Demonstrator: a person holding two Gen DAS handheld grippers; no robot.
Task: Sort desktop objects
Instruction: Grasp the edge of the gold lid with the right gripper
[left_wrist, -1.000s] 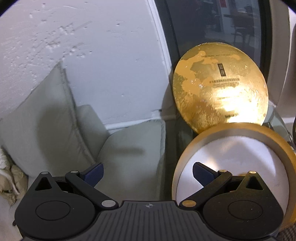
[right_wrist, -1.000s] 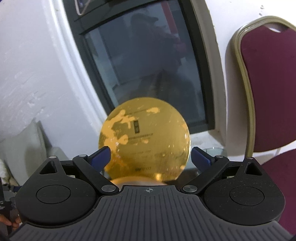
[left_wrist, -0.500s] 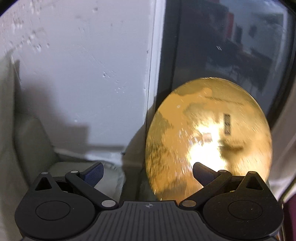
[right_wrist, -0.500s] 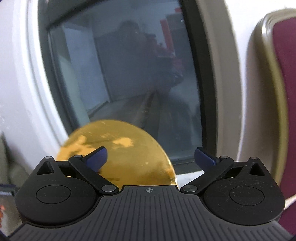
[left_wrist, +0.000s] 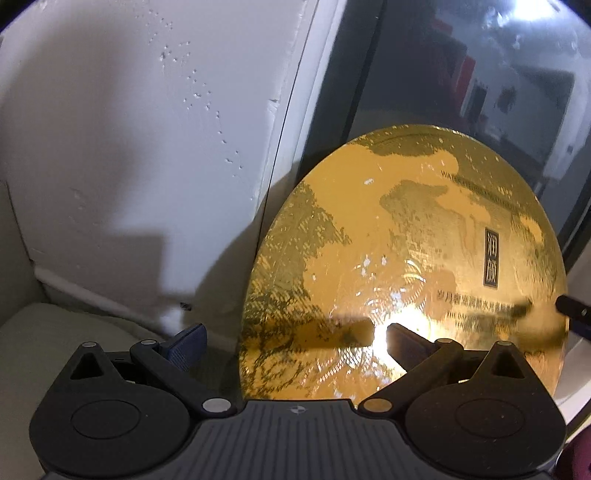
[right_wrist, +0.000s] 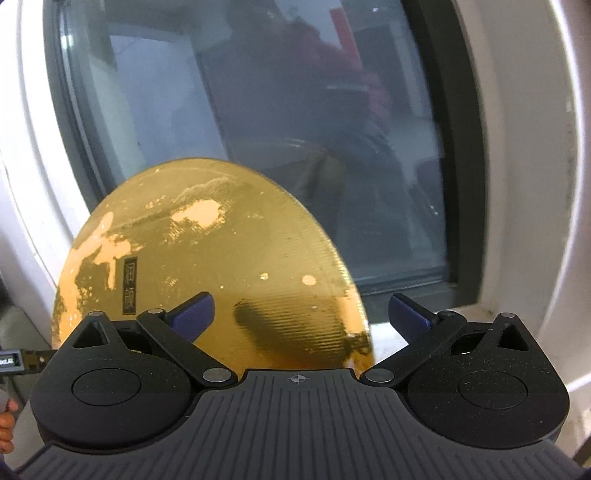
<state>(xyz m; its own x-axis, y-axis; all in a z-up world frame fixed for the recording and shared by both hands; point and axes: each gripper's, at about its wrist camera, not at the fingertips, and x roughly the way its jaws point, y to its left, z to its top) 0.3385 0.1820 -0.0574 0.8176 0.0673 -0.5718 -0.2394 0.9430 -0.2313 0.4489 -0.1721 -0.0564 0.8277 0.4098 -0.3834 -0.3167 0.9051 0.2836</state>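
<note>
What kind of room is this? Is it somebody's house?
Probably an indoor room, maybe a home or office corner; I can't tell which. A big gold lid leans by a dark window in a white wall, beside a grey cushion.

A white wall (left_wrist: 129, 155) with small dents stands on the left. Beside it is a dark window (right_wrist: 295, 129) in a white frame (right_wrist: 524, 184); its glass shows dim reflections. A grey-green cushion (left_wrist: 48, 339) lies low at the left corner.
</note>
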